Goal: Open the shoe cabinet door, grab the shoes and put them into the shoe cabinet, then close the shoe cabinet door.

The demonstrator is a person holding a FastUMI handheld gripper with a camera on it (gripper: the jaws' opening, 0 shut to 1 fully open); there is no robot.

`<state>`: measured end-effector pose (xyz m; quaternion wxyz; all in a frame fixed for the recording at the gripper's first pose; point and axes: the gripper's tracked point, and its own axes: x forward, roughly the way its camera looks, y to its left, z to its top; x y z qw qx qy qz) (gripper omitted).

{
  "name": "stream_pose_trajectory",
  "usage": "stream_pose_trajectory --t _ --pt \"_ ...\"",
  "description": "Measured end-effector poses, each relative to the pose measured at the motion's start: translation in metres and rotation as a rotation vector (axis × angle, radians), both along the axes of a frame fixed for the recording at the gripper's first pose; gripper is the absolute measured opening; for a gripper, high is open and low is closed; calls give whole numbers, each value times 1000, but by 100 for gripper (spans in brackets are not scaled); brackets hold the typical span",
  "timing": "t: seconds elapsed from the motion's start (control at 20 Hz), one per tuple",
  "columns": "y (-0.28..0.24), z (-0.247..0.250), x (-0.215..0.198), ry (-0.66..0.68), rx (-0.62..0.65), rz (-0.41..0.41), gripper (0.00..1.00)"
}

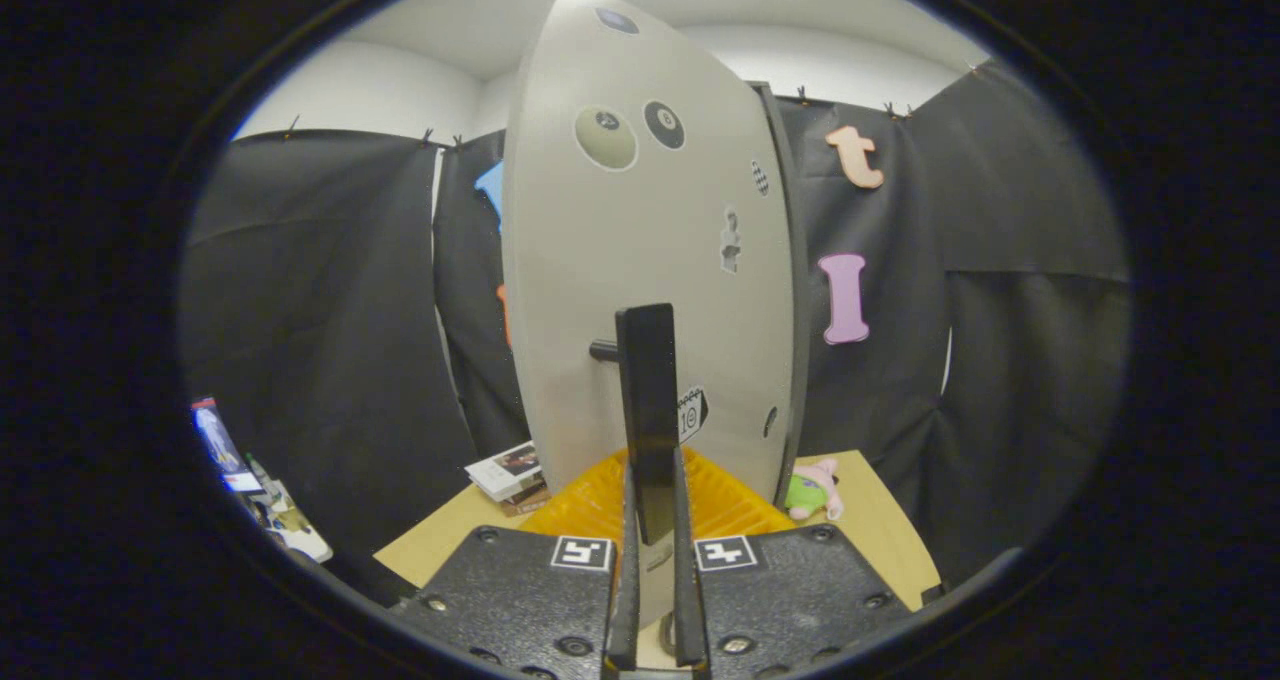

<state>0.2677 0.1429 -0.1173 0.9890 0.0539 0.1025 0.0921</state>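
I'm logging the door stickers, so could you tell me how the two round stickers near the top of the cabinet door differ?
The pale round sticker is larger and nearly matches the cabinet door; the black round sticker is smaller and stands out sharply. Both sit side by side, well above the gripper, whose fingers clamp the door's dark handle.

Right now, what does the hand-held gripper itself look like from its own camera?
The hand-held gripper has two broad, dark, pebble-textured body plates dotted with round screw heads. Each plate carries a small square black-and-white marker near its inner front corner. Two thin, flat fingers run forward between the plates, close together and roughly parallel. No cables are visible.
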Motion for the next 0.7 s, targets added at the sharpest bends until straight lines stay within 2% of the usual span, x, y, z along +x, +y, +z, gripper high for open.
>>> stream_pose_trajectory --t 0.5,0.7 --pt "-39 0 -13 22 10 -52 8" --pt "-58 0 -15 18 1 -108 6"
